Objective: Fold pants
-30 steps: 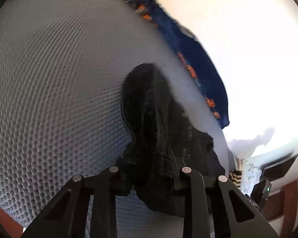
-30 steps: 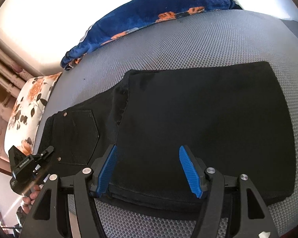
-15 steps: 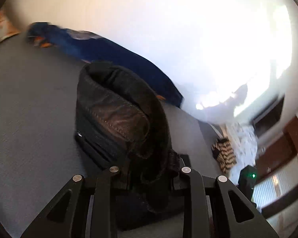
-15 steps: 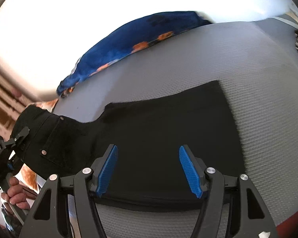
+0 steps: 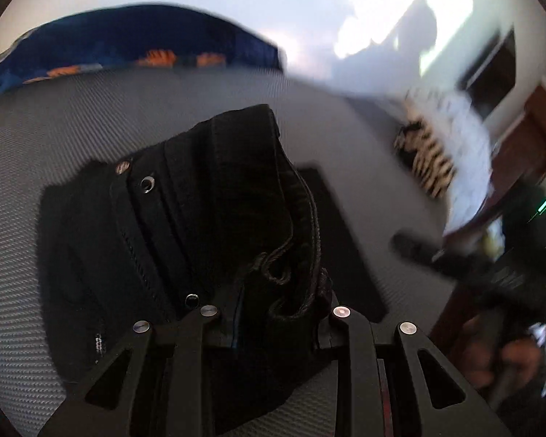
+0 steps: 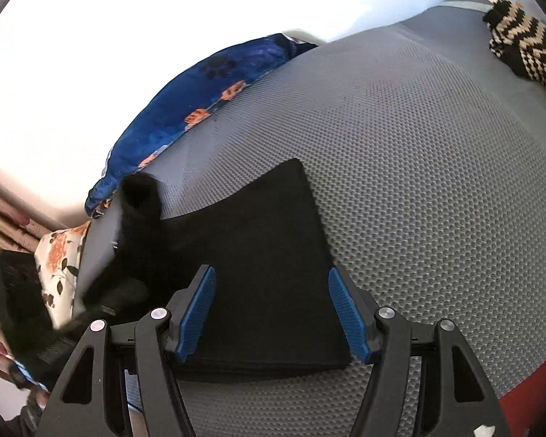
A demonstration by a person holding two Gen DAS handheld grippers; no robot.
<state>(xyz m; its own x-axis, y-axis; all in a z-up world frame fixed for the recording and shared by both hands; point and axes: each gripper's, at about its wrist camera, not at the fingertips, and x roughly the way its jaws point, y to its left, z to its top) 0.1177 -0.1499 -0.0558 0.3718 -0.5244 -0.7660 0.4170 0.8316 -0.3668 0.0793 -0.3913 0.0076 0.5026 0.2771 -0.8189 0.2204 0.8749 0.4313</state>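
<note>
Black pants (image 5: 218, 218) lie partly folded on a grey mesh mattress (image 5: 54, 127). My left gripper (image 5: 271, 309) is shut on their bunched waistband and holds it up, rivets and seams showing, above the flat folded legs. In the right wrist view the folded legs (image 6: 265, 236) lie flat. My right gripper (image 6: 273, 309) hangs open over their near edge, its blue pads (image 6: 198, 309) clear of the cloth. The raised waist end (image 6: 142, 196) shows blurred at the left of that view.
A blue floral blanket (image 6: 207, 98) runs along the mattress's far side by the white wall. A floral pillow (image 6: 60, 258) lies at the left and a black-and-cream striped cloth (image 6: 524, 47) at the far right. A red edge (image 6: 527, 382) borders the mattress (image 6: 418, 182) near me.
My left gripper has lifted the waistband off the mattress, rolled, and swung it across over the folded legs. My right gripper has drifted along the folded legs, still open.
</note>
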